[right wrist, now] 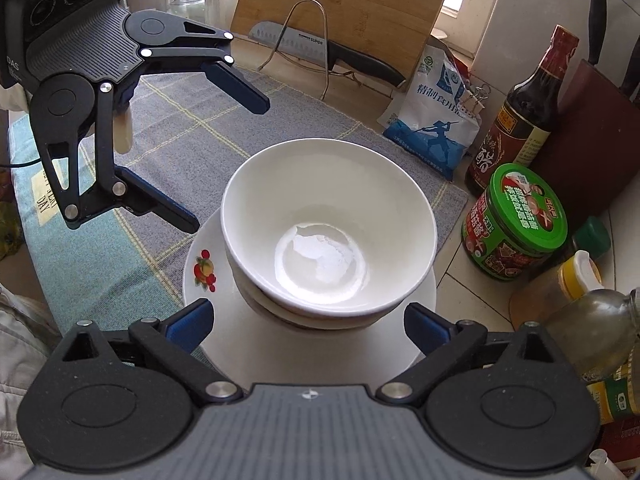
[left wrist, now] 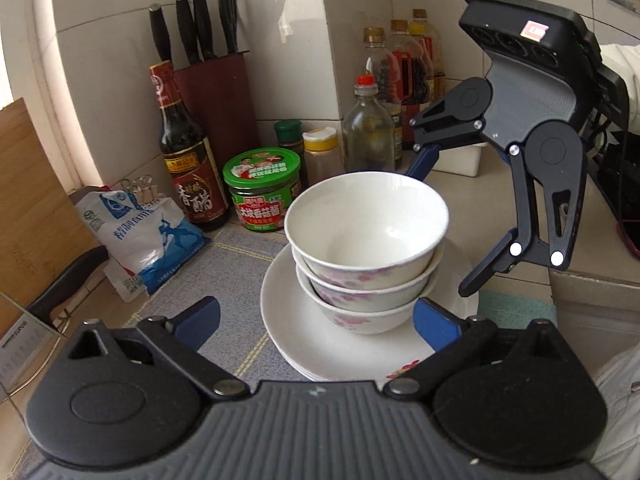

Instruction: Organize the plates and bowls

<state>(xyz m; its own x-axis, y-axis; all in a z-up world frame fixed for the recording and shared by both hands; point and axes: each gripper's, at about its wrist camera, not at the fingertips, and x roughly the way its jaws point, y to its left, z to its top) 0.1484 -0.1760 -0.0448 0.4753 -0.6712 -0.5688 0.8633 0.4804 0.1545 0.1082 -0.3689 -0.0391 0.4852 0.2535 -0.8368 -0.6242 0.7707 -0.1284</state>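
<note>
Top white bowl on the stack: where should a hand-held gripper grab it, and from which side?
Grip the rim of the top white ceramic bowl, one finger inside and one outside, coming from above. It nests in two floral bowls, so its lower wall is hidden; only the flared rim stands clear.

bowls (left wrist: pixel 366 236) stacked on plates (left wrist: pixel 304 332) | plates on mat (left wrist: pixel 224 280) | jar (left wrist: pixel 262 194) behind

Three bowls (left wrist: pixel 366 240) nested in one stack on the plates (left wrist: pixel 296 320), which number at least two, exact count unclear. Behind the stack: one green-lidded jar (left wrist: pixel 262 194), one dark vinegar bottle (left wrist: pixel 192 160), five black knife handles (left wrist: pixel 192 30) in one block (left wrist: pixel 224 104).
</note>
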